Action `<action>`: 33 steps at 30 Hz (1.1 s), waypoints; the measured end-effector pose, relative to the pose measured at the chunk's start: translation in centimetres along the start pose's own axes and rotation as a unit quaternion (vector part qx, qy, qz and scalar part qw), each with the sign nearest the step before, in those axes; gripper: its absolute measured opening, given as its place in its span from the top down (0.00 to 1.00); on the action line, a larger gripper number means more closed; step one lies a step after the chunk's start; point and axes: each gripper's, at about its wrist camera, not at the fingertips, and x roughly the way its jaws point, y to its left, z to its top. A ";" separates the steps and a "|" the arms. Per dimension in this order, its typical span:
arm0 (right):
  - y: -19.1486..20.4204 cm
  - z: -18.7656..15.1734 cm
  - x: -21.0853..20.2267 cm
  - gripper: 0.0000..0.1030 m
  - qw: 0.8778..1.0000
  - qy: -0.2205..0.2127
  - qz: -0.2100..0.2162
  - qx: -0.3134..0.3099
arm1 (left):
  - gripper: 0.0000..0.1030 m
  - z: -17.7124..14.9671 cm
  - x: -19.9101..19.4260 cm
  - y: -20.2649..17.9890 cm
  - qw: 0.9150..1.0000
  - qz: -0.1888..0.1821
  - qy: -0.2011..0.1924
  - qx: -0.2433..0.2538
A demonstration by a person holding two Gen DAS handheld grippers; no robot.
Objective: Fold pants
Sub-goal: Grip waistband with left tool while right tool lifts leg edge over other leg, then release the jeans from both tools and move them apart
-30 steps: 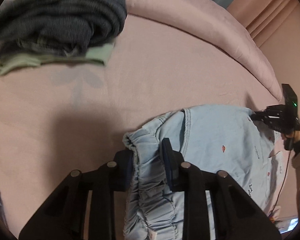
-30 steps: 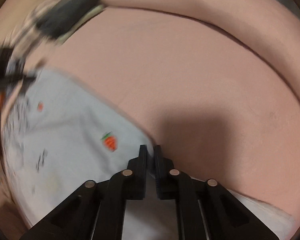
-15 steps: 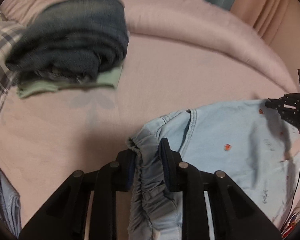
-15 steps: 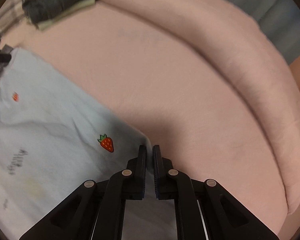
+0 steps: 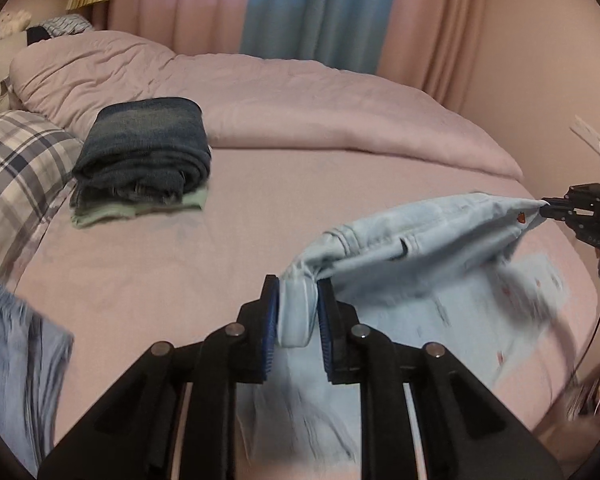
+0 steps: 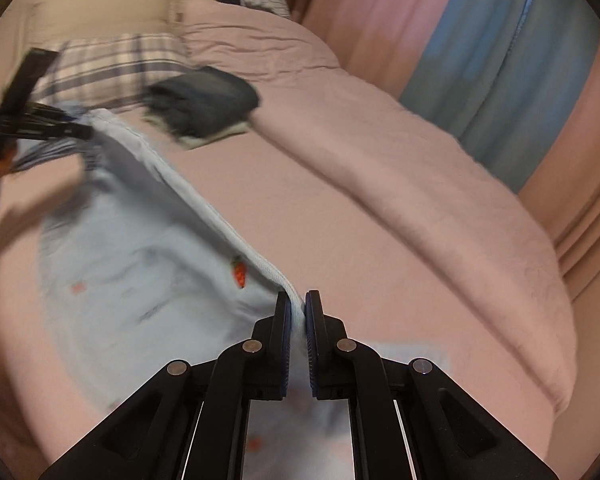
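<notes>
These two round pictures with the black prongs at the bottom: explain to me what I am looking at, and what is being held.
No robot here: a person holds a hand-held gripper in each hand, and each carries a wide-angle camera looking along its jaws. One picture is from the left gripper, the other from the right gripper. Each can see the other gripper at the edge of its view. Both are shut on the light blue pants, one at each end of an edge, which is stretched in the air above the pink bed. On the bed lie a stack of folded clothes, a plaid pillow and a rolled pink duvet.
</notes>
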 end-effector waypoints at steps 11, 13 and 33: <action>7.3 -8.3 2.6 0.93 0.992 0.105 0.072 -0.018 | 0.82 -9.2 0.1 -0.9 0.999 0.001 0.039 -0.023; 8.1 -8.6 3.3 0.93 0.990 0.118 0.067 -0.034 | 0.82 -10.0 0.8 -0.9 0.999 0.013 0.050 -0.015; 3.3 -7.3 5.4 0.79 0.974 0.056 0.129 0.178 | 0.54 -7.2 -0.7 -6.7 0.999 -0.029 -0.003 -0.016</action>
